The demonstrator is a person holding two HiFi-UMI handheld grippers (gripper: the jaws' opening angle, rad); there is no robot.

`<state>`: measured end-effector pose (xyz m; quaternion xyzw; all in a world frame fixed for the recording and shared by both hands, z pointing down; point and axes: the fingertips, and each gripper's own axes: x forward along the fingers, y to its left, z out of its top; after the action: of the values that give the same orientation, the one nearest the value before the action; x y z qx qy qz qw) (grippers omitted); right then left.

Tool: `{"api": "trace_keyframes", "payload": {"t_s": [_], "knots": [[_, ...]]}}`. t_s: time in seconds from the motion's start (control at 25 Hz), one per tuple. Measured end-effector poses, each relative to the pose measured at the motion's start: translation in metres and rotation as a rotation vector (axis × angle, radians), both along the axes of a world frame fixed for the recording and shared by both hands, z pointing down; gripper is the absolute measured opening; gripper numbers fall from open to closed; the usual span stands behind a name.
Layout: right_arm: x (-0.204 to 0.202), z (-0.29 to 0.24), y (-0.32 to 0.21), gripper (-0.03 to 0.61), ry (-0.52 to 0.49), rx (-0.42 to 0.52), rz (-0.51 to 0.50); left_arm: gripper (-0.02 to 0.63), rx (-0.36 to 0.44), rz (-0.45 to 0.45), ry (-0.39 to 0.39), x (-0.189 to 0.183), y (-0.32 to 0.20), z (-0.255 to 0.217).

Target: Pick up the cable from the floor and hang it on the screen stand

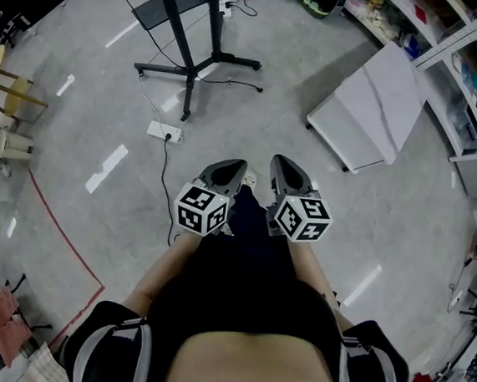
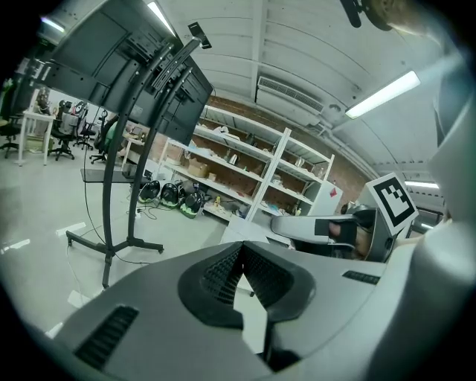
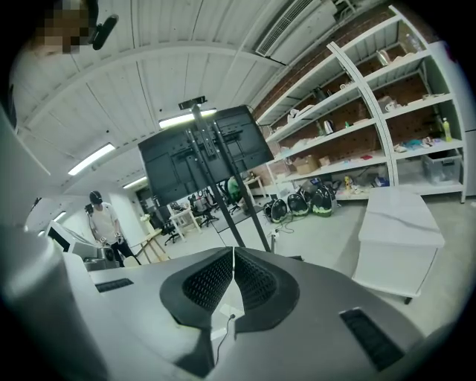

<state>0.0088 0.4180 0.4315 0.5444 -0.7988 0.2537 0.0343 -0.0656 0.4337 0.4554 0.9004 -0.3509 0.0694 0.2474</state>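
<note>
A thin black cable lies on the grey floor, running from a white power strip back toward my feet. In the right gripper view the same cable and strip show low down between the jaws. The black screen stand rises beyond the strip, and its dark screens face both gripper cameras. My left gripper and right gripper are held side by side in front of my body, both shut and empty, well short of the cable.
A white slab-topped table stands to the right of the stand. Shelving lines the far right wall. Helmets lie on the floor near the shelves. A person stands at a desk far left. Red tape marks the floor.
</note>
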Motion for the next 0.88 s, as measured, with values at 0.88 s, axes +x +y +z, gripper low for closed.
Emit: {"api": "trace_keyframes", "payload": {"t_s": [0.88], "knots": [[0.035, 0.005, -0.163, 0.026, -0.047, -0.007, -0.039, 0.006, -0.012, -0.04, -0.019, 0.037, -0.153, 0.0]]}}
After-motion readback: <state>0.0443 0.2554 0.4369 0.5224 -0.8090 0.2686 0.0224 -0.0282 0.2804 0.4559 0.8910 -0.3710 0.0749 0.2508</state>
